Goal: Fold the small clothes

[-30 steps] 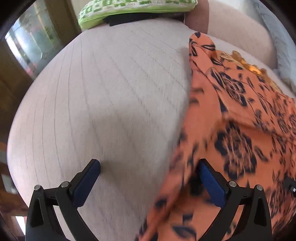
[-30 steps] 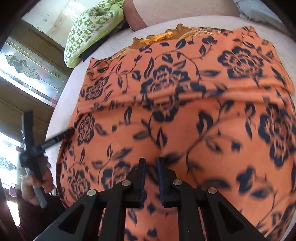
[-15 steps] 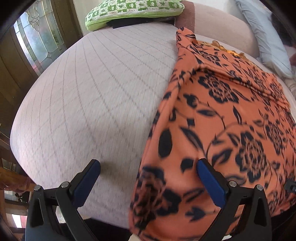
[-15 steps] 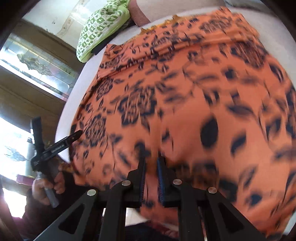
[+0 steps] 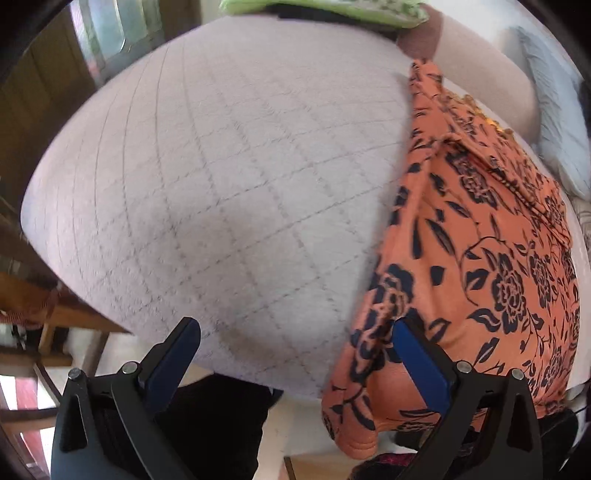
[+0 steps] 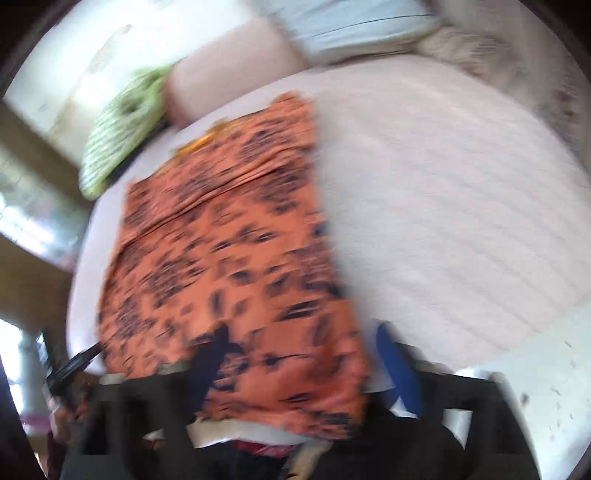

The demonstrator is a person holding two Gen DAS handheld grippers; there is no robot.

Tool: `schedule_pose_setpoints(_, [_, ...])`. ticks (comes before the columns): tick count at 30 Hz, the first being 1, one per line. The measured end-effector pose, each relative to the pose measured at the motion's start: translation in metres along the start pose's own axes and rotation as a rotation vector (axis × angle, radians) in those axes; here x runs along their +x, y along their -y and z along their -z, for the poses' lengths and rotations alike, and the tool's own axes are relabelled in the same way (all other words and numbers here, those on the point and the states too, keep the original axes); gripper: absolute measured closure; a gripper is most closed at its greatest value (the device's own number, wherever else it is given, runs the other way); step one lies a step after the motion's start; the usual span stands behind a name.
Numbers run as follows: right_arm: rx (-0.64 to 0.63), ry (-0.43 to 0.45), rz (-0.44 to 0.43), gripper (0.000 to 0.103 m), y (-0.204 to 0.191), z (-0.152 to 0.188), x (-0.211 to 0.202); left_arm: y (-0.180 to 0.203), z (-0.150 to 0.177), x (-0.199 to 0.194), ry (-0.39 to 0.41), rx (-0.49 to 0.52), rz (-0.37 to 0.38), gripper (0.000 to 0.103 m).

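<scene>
Wood (image 5: 22,122) of a door or frame fills the far left of the left wrist view, and beside it spreads the pale quilted bed (image 5: 221,177). The left claw (image 5: 295,350) stands wide, its blue pads far apart: the left finger (image 5: 173,354) is over the bed's near edge, the right finger (image 5: 417,354) against the orange floral cloth (image 5: 491,258). The cloth lies right of the claw's middle, running from a green cushion (image 5: 332,9) at the far end to the near edge, where its corner droops over the side. A pale blue pillow (image 5: 554,122) sits farther right.

The right wrist view is heavily blurred. At its far left a hand holds the other claw (image 6: 70,365) at the cloth's (image 6: 229,236) near left corner. The cloth lies flat on the bed's (image 6: 443,203) left half. The right claw (image 6: 299,343) stands wide, with the cloth's near hem between its fingers; whether a finger touches it cannot be told.
</scene>
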State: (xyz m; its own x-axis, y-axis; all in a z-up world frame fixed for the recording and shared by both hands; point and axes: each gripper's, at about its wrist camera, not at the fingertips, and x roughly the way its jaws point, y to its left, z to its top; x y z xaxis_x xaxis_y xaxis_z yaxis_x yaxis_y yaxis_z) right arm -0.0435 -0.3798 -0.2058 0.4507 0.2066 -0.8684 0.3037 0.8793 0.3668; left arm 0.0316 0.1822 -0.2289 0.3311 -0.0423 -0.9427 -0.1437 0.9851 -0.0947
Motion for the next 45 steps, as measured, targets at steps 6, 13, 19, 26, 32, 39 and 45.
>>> schedule_pose_setpoints(6, [0.085, -0.193, -0.007, 0.019, 0.019, 0.018, 0.040, 0.016, 0.019, 0.012, -0.078, 0.039, -0.023, 0.000])
schedule_pose_setpoints(13, [0.095, -0.312, 0.043, 0.028, 0.025, 0.036, 0.069, 0.028, 0.045, 0.013, -0.091, 0.076, -0.013, 0.000])
schedule_pose_setpoints(19, [0.070, -0.320, 0.006, 0.065, 0.014, 0.045, 0.075, 0.003, 0.040, 0.002, -0.089, 0.077, 0.051, 0.022])
schedule_pose_setpoints(26, [-0.002, -0.216, -0.242, 0.089, -0.024, 0.029, 0.029, -0.006, 0.040, 0.000, -0.077, 0.115, 0.075, 0.022])
schedule_pose_setpoints(32, [0.006, -0.011, -0.523, 0.091, -0.051, 0.000, -0.025, 0.006, 0.018, -0.006, 0.016, 0.144, 0.134, 0.022])
schedule_pose_setpoints(39, [0.066, 0.121, -0.525, 0.091, -0.040, -0.011, -0.056, 0.032, 0.027, -0.005, 0.060, 0.292, 0.060, 0.029])
schedule_pose_setpoints(45, [0.125, 0.050, -0.465, 0.091, -0.021, -0.008, -0.029, 0.027, 0.029, -0.019, 0.048, 0.257, 0.256, 0.076])
